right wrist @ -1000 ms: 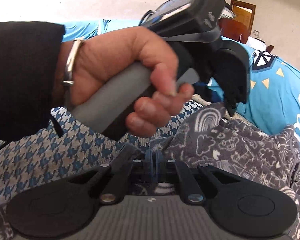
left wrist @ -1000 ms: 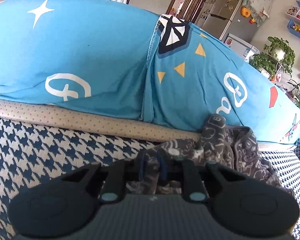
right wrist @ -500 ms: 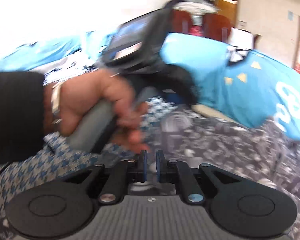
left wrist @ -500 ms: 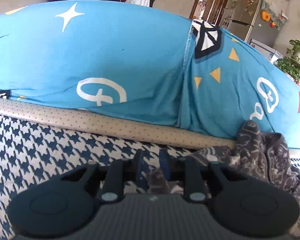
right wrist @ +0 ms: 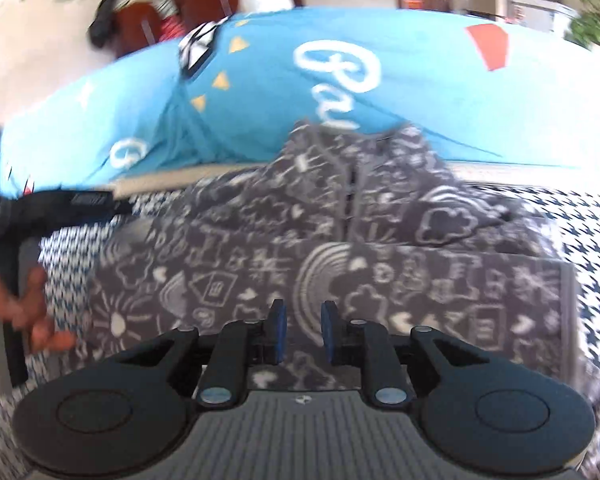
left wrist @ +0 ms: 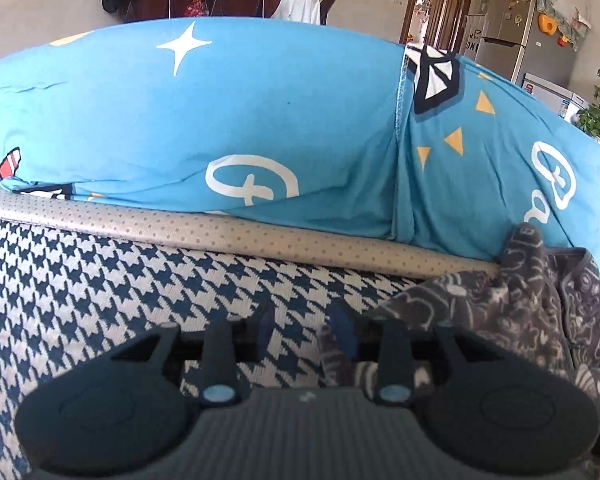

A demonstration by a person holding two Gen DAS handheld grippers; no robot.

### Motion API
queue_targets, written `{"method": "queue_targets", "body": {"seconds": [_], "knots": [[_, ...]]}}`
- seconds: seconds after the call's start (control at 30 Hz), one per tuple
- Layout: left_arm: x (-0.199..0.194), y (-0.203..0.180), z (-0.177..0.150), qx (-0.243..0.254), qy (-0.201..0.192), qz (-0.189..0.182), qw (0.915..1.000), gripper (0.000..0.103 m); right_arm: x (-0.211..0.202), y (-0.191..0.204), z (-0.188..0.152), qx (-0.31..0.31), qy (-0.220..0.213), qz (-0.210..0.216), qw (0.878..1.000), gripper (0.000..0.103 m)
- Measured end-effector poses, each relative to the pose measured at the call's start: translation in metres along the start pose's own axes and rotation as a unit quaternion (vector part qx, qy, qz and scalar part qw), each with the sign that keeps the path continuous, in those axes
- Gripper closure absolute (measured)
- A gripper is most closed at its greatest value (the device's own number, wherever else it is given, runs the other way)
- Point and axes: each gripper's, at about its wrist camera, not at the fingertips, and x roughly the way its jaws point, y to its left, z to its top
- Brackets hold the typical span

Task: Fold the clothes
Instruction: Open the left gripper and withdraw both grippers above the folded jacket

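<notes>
Right gripper (right wrist: pixel 303 330): jaws opening, nothing between; we log the grey doodle-print fleece garment (right wrist: pixel 340 256) just beyond it, long axis left-right. Left gripper (left wrist: pixel 306 340) opening, garment at its right.

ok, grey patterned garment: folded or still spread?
Partly folded. Grey garment has a straight doubled-over edge across its front; collar end bunched against the blue cushion.
</notes>
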Motion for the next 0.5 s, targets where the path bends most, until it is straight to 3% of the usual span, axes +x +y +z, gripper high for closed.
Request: {"method": "queue_targets", "body": {"seconds": [0.13, 0.5], "knots": [[-0.03, 0.0, -0.003, -0.014, -0.009, -0.001, 0.9999, 0.064, -0.03, -0.014, -0.007, 0.024, -0.018, -0.009, 1.0, 0.073], [-0.092, -0.037, -0.043, 0.047, 0.008, -0.031, 0.9984, 0.05, -0.084, -0.045, -0.026, 0.054, -0.031, -0.04, 0.997, 0.052]]}}
